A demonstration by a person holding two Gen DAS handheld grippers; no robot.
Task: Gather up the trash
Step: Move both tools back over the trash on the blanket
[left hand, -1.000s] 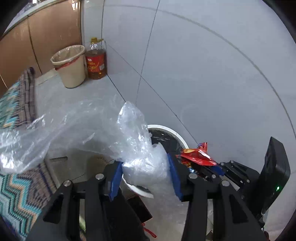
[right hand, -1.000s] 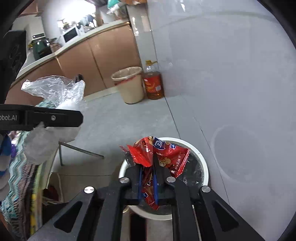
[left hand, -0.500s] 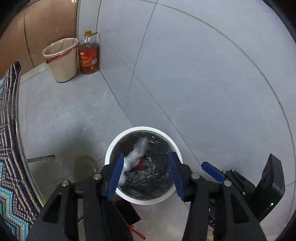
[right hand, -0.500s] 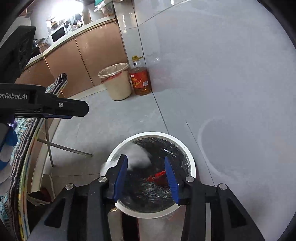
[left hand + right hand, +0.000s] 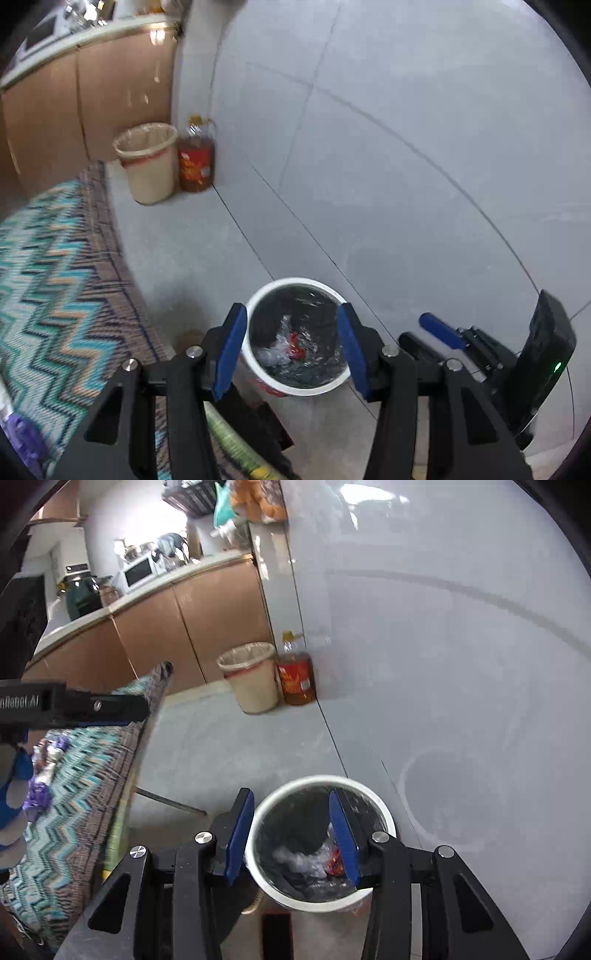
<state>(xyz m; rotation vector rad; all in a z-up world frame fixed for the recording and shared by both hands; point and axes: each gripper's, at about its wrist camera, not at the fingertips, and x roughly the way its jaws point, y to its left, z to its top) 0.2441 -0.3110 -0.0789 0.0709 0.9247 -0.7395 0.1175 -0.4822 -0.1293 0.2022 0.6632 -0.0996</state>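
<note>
A white bin with a black liner (image 5: pixel 258 365) stands on the grey floor below both grippers; it also shows in the right wrist view (image 5: pixel 384 818). Inside lie a clear plastic bag (image 5: pixel 271 349) and a red snack wrapper (image 5: pixel 297 345), also seen in the right wrist view as the bag (image 5: pixel 291 858) and the wrapper (image 5: pixel 334 862). My left gripper (image 5: pixel 291 350) is open and empty above the bin. My right gripper (image 5: pixel 291 836) is open and empty above it too, and shows at the right of the left wrist view (image 5: pixel 439 330).
A table with a zigzag cloth (image 5: pixel 55 280) is on the left, with small purple items (image 5: pixel 38 794) on it. A beige bin (image 5: pixel 147 162) and an oil bottle (image 5: pixel 195 158) stand by the wall near brown cabinets (image 5: pixel 207 620).
Both grippers opened and dropped the plastic bag and the red wrapper into the bin. Since then both have risen and tilted up, so the bin looks smaller.
</note>
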